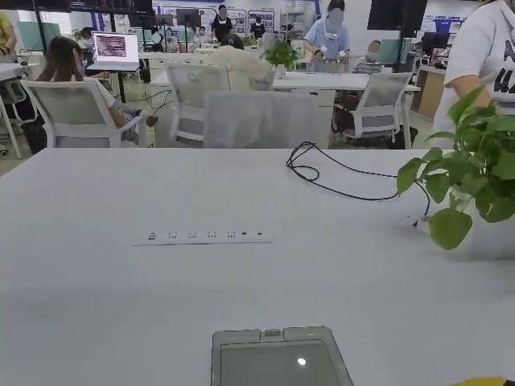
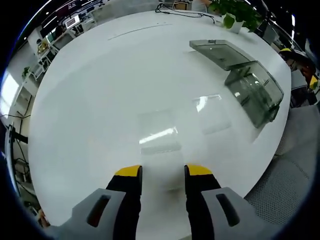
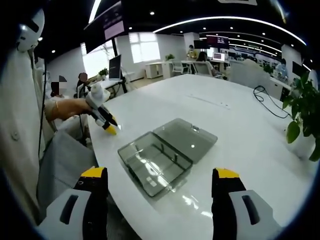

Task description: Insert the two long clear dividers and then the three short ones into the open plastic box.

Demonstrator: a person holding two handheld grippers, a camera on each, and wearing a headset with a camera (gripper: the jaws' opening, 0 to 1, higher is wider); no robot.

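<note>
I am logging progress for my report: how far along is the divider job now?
Done: only the plastic box lies open on the table. In hand: nothing; the left claw and the right claw are open and empty. The left claw faces two clear dividers lying flat on the table. Left: every insertion; no divider seems seated in the box yet.

1. A white worktop (image 1: 121,305) fills the lower frame.
2. A grey translucent plastic box (image 1: 282,358) sits at the bottom centre, cut off by the frame edge.
3. A flush socket strip (image 1: 209,236) lies mid-frame.
4. A black cable (image 1: 338,173) loops at upper right, near a leafy plant (image 1: 475,177).
5. Mesh chairs (image 1: 76,112) and seated people (image 1: 64,64) stand behind.
</note>
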